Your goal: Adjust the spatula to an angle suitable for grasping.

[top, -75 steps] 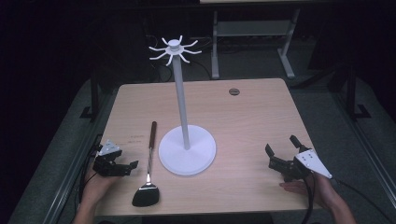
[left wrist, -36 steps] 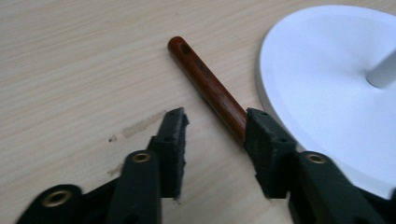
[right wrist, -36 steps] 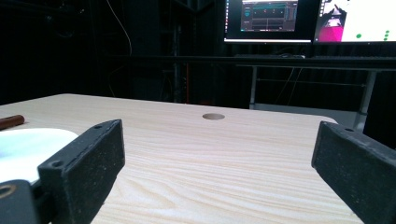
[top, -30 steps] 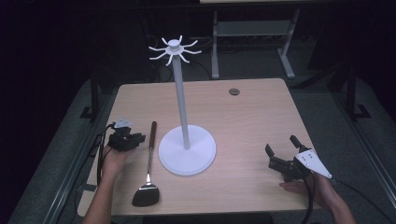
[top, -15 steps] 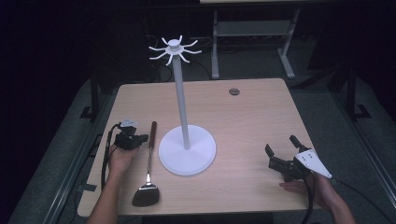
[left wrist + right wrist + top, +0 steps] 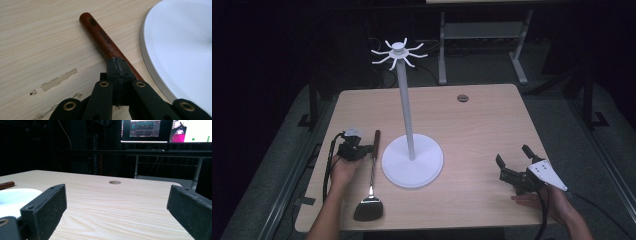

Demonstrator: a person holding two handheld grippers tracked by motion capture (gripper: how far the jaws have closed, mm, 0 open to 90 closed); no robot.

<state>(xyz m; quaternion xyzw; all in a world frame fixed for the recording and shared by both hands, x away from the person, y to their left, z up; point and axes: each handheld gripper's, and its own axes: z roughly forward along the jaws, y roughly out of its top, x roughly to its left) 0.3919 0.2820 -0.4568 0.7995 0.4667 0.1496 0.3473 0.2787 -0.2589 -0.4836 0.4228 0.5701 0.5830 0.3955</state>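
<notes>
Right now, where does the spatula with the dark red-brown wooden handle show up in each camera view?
High view: the wooden-handled spatula lies left of centre, beside the white round stand base.
Left gripper view: its handle runs up from the shut jaws, centre.
Right gripper view: the handle tip shows at the far left edge.
Shared landmark: the white base, beside the handle in every view.

Spatula handle (image 6: 105, 42) partly hidden under left tongs (image 6: 118, 65), white stand base (image 6: 185, 45) cut off at right edge

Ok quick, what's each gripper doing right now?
Left gripper: shut on the spatula handle.
Right gripper: open, holding nothing.
</notes>
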